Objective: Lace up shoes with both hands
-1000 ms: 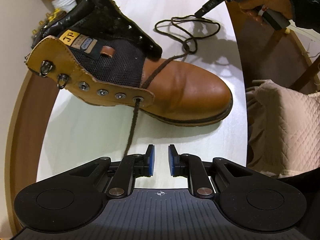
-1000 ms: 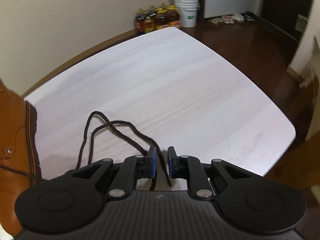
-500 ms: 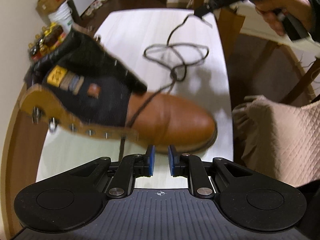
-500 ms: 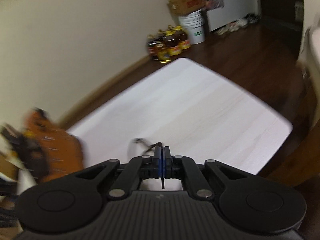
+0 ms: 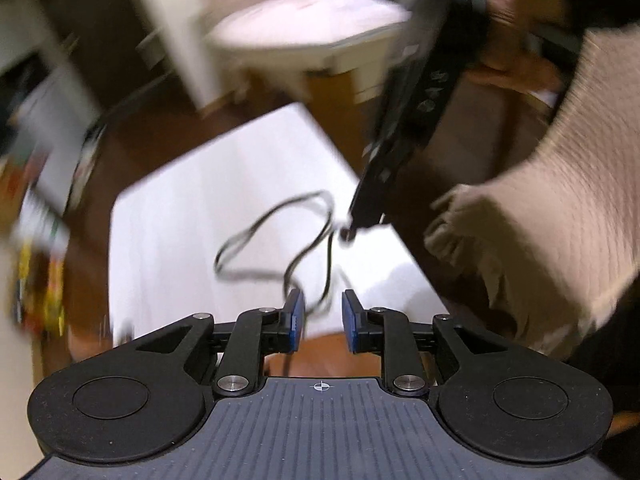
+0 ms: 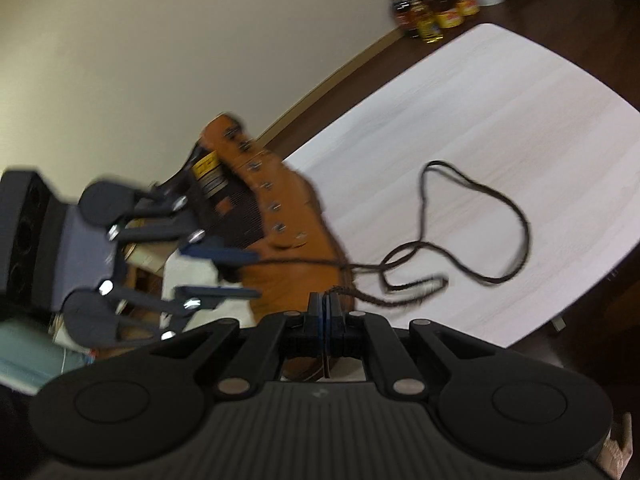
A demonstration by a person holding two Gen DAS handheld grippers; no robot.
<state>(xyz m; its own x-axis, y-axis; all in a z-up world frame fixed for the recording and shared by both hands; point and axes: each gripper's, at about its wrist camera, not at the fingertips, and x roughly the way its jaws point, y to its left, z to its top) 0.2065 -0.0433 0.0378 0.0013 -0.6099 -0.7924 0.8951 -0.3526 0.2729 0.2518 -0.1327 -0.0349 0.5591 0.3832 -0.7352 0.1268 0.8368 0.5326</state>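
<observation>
The right claw [image 6: 324, 307] is pressed fully closed, its blue pads pinching the dark brown shoelace [image 6: 496, 204] at a point close to the boot. From the pinch the lace runs out to the right in loose loops that lie on the white tabletop [image 6: 520, 92], and another strand leads left across the toe of the tan leather boot [image 6: 280, 220]. The boot lies on the near left part of the tabletop, its row of metal eyelets and black mesh tongue facing up, the ankle end pointing toward the wall.

The left claw [image 5: 323, 322] has just been opening; its jaws now stand partly apart with nothing pressed between the pads. In the left wrist view a strand of lace shows through the gap, lying beyond the fingertips on the tabletop, and a strip of tan leather shows just below the fingers. In the right wrist view this claw hovers beside the boot's laced side, fingers aimed at the eyelet flap; whether it touches the leather is unclear from the blur.

Beyond the tabletop, bottles [image 6: 436, 12] of amber liquid stand on the dark floor by the wall. A person's hand [image 5: 516, 16] grips the right claw's handle.
</observation>
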